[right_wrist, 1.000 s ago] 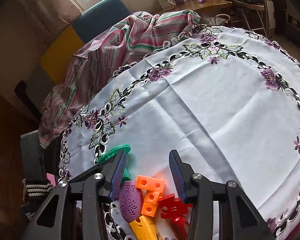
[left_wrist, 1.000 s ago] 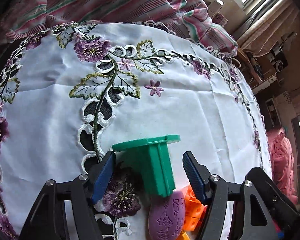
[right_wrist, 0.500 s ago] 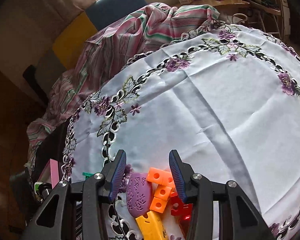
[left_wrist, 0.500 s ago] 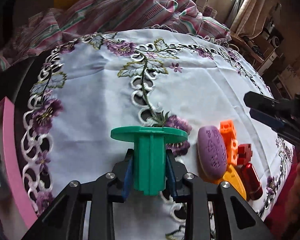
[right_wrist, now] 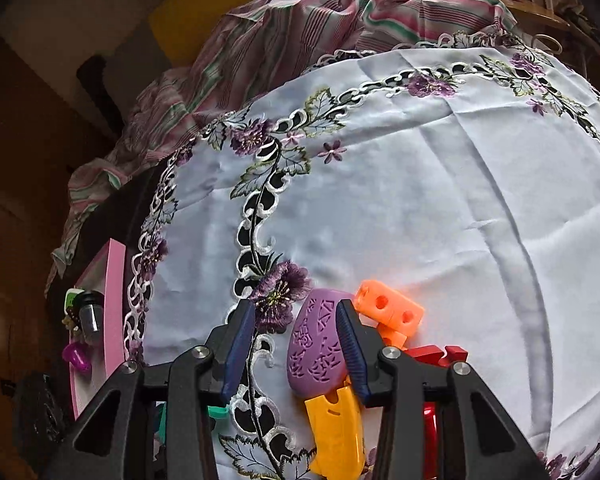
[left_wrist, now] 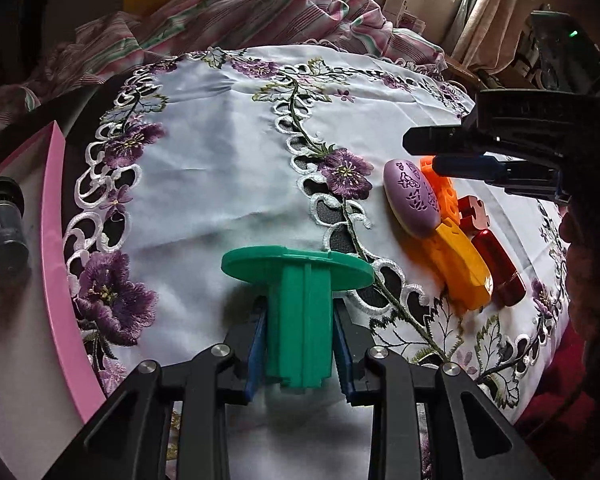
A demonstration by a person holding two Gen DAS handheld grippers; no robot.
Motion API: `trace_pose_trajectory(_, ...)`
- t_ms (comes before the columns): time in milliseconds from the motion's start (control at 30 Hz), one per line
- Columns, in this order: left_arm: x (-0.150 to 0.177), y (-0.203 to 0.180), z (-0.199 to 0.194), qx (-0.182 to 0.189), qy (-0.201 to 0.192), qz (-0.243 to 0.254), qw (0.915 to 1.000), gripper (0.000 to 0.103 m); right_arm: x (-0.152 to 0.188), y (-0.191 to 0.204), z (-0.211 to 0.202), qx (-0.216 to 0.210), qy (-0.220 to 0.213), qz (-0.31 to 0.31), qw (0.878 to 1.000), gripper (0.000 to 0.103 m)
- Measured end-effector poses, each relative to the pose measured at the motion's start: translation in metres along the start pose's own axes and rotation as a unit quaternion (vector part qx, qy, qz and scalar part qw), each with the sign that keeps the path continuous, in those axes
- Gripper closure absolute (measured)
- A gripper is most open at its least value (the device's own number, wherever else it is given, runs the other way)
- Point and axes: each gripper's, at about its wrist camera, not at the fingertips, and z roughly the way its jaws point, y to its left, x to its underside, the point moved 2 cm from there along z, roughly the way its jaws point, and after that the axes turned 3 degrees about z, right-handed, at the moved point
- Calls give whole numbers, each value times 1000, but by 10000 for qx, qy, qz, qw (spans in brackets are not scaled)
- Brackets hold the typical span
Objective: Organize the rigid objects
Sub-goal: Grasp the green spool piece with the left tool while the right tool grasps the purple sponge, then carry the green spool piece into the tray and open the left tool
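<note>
Since a second ago our left hand-held gripper [left_wrist: 300, 354] has clamped the green spool [left_wrist: 299, 300] by its ribbed stem and carried it toward the bench's left edge, near the pink tray [left_wrist: 62, 264]. We judge it light, stiff, slick. Our right hand-held gripper [right_wrist: 296, 350] hangs open over the purple oval [right_wrist: 316, 344].
</note>
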Motion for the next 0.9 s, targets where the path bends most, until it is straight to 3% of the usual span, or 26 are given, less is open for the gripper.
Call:
trace_pose_trajectory(333, 2, 1, 4, -5, -227, 44, 9997, 73, 5, 4, 29, 639, 394, -395, 9964, 61)
trace_pose_trajectory(500, 2, 1, 6, -62, -268, 50, 9996, 72, 13, 15, 44, 760, 536, -795, 9925, 73)
trace_pose_trajectory(900, 3, -1, 5, -124, -336, 137, 9993, 73, 14, 12, 45, 725, 545, -830, 9924, 73)
